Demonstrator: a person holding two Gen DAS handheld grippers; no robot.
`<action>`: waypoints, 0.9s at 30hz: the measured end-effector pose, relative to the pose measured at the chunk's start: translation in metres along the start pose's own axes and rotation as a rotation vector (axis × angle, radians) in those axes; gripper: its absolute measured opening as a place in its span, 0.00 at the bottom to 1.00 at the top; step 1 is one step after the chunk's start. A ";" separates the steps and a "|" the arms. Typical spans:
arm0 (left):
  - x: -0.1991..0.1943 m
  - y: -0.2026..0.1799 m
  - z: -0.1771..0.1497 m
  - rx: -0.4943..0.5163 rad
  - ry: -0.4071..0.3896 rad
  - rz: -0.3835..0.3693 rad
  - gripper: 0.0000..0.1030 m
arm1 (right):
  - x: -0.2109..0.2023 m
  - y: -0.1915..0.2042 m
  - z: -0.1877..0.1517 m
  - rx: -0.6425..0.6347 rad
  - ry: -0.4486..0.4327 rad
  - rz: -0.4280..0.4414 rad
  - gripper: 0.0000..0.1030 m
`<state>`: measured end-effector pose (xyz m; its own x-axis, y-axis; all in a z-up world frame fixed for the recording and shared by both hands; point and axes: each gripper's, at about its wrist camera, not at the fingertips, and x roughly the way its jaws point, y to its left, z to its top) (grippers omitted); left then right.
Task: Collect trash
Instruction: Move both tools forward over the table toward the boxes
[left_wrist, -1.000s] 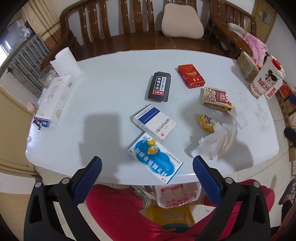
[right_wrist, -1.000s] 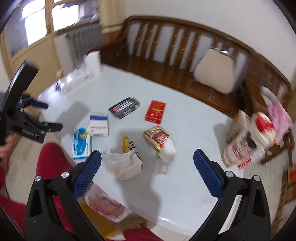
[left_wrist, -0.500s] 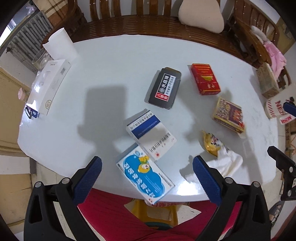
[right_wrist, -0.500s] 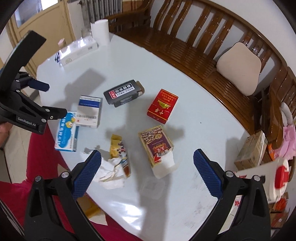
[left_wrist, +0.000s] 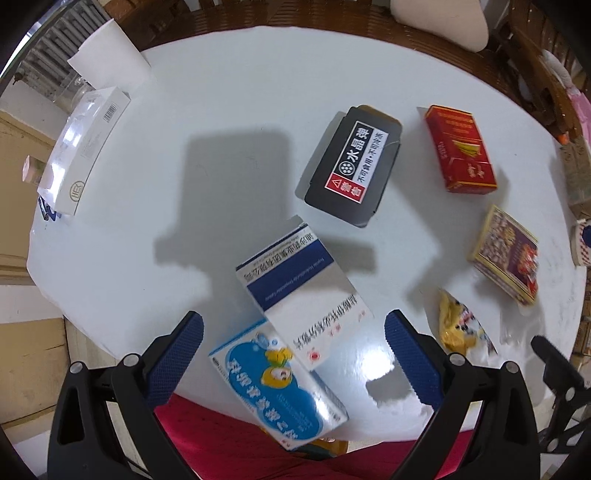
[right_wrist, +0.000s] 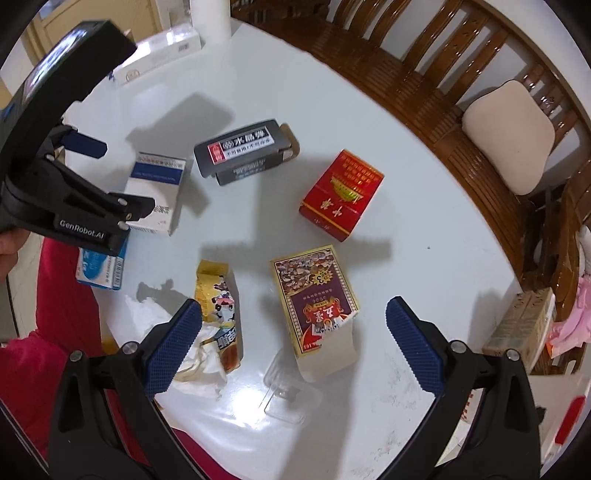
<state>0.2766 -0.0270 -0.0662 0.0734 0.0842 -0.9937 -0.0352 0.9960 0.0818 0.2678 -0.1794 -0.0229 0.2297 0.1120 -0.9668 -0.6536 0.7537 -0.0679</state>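
Your boxes are lying flat and shut on the white worktop (left_wrist: 229, 92), so their contents are not showing; only the playing-card box (right_wrist: 316, 295) is standing open at its near end, with a white stack sticking out of it. You are holding the left hand-held gripper (left_wrist: 293, 352) with jaws wide apart and nothing between them, hovering over the near edge, where the blue cartoon box (left_wrist: 277, 384) is lying between the fingers in the picture and overhanging the edge, touching the white-and-blue box (left_wrist: 299, 291) just beyond it. The black box (left_wrist: 351, 166) and red box (left_wrist: 460, 147) are lying farther out, well apart from that gripper. Your right hand-held gripper (right_wrist: 293, 343) is also spread wide and empty, hovering above the card box; the yellow wrapper (right_wrist: 219, 306) and crumpled tissue (right_wrist: 199, 365) are lying by its left finger, touching each other. The right view is showing what the left is not: a clear plastic tray (right_wrist: 290, 387) lying just beside the card box, near the worktop's edge, and the left gripper's body from the side. The left view alone is showing the long white box (left_wrist: 81, 147) fully, lying at the far left beside a paper roll (left_wrist: 110, 62).
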 end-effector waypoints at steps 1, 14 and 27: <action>0.003 0.000 0.002 -0.006 0.005 0.001 0.93 | 0.004 -0.001 0.002 -0.004 0.008 0.002 0.95; 0.031 0.013 0.023 -0.059 0.053 0.003 0.93 | 0.053 -0.008 0.012 -0.040 0.111 -0.013 0.95; 0.056 0.025 0.037 -0.087 0.087 0.003 0.91 | 0.080 -0.017 0.014 -0.020 0.149 -0.022 0.95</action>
<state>0.3168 0.0040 -0.1168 -0.0132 0.0804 -0.9967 -0.1222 0.9892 0.0814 0.3073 -0.1737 -0.0952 0.1356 -0.0034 -0.9908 -0.6640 0.7419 -0.0934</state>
